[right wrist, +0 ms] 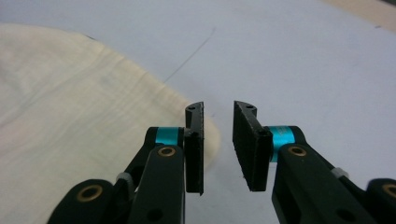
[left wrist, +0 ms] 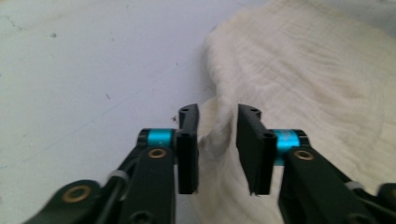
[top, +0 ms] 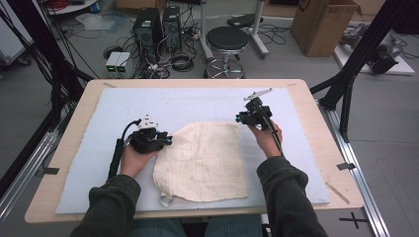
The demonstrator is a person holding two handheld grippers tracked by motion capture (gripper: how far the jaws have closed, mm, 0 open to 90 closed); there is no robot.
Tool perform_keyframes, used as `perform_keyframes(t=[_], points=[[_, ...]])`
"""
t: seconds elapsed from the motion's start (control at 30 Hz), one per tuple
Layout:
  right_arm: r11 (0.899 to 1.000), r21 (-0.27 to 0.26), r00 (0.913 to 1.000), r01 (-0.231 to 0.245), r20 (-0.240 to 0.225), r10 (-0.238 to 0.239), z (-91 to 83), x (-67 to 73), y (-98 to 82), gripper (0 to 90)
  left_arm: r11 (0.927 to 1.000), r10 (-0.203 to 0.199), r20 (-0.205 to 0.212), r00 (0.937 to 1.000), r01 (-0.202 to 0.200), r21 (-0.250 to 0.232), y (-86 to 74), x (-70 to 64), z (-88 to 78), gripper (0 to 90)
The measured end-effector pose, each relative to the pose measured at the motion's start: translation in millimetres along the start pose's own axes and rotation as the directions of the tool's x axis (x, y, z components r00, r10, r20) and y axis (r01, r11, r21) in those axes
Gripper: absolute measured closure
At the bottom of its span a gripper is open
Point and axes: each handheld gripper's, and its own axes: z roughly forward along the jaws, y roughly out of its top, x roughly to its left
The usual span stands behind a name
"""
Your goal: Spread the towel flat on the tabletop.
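Sleeved forearms reached in at six o'clock. Cream cloth [top: 202,160] lay flat mid-table. Left gripper [left wrist: 218,140] stood with jaws apart around a raised fold; right gripper [right wrist: 218,142], jaws apart and empty, hovered off the two-o'clock corner. Closing there would likely miss the cloth.

Cream cloth [top: 202,160] — pale blue mat [top: 148,106] — tan wooden table [top: 316,106].

Both forearms enter from bottom, dark sleeves. Left gripper [top: 165,140] held low, fingers [left wrist: 188,149] parted – narrow gap. Right gripper [top: 240,117] raised slightly, tilted down-left, fingers [right wrist: 194,147] parted – nothing clamped between.
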Motion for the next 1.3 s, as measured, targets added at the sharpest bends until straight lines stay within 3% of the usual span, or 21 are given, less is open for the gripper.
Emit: perform_keyframes(t=[0.1,0.23,0.3,0.37,0.43,0.57,0.77,0.87,0.93,1.07,1.13,1.2,1.23,1.3], points=[[0.999,-0.025,0.9956,0.021,-0.090,-0.023,-0.6,8.2,-3.4,71.3,0.9995,-0.029,0.028,0.9992,0.029,-0.010,-0.5,2.6,0.1,57.1],[0.998,-0.048,0.9819,0.051,-0.180,-0.058,-9.1,26.6,-14.8,68.0,0.9988,-0.007,0.018,0.9998,0.007,0.049,-2.4,-2.3,6.9,53.8],[0.998,-0.023,0.9701,0.063,-0.233,-0.067,-13.4,36.3,-19.8,65.8,0.9968,0.015,0.004,0.9999,-0.016,0.078,-3.5,-4.3,8.5,62.7],[0.991,-0.052,0.9612,0.121,-0.244,-0.130,-18.9,49.1,-28.2,66.0,0.9950,0.042,0.013,0.9990,-0.043,0.090,-3.3,-8.0,7.9,71.2],[0.991,-0.026,0.9480,0.129,-0.290,-0.131,-20.0,57.4,-37.1,65.4,0.9932,0.076,0.011,0.9971,-0.076,0.088,-2.3,-13.9,5.4,76.2],[0.984,0.021,0.9419,0.179,-0.292,-0.166,-18.9,68.8,-57.2,66.8,0.9856,0.139,0.073,0.9876,-0.145,0.087,-1.7,-30.9,3.0,77.0],[0.978,0.039,0.9383,0.205,-0.292,-0.185,-20.2,72.2,-83.1,76.3,0.9761,0.171,0.166,0.9713,-0.190,0.107,-3.8,-44.5,6.6,69.2],[0.981,0.027,0.9410,0.193,-0.288,-0.177,-22.4,71.3,-86.7,76.8,0.9773,0.159,0.196,0.9677,-0.183,0.108,-3.6,-45.0,8.5,64.4],[0.979,0.024,0.9402,0.201,-0.285,-0.186,-22.9,71.9,-87.8,76.7,0.9845,0.135,0.216,0.9671,-0.155,0.081,-1.8,-41.8,7.1,64.3],[0.979,0.016,0.9409,0.204,-0.279,-0.192,-23.1,72.8,-89.0,76.6,0.9961,0.077,0.175,0.9816,-0.084,0.028,5.6,-31.1,3.2,66.3],[0.979,0.017,0.9398,0.205,-0.283,-0.192,-23.2,72.6,-88.9,76.6,0.9997,0.024,0.126,0.9917,-0.025,0.007,8.5,-21.5,4.0,69.7],[0.980,0.016,0.9405,0.199,-0.284,-0.187,-22.9,72.2,-89.4,76.5,0.9996,-0.009,0.092,0.9957,0.007,0.028,8.6,-15.9,9.4,75.1],[0.981,0.016,0.9402,0.195,-0.288,-0.182,-22.8,71.8,-89.4,76.4,0.9987,-0.006,0.079,0.9969,0.002,0.051,9.0,-14.1,12.2,76.2],[0.981,0.014,0.9382,0.193,-0.295,-0.181,-22.3,70.5,-89.5,76.3,0.9988,-0.017,0.056,0.9983,0.015,0.046,8.8,-12.3,16.4,78.9]])
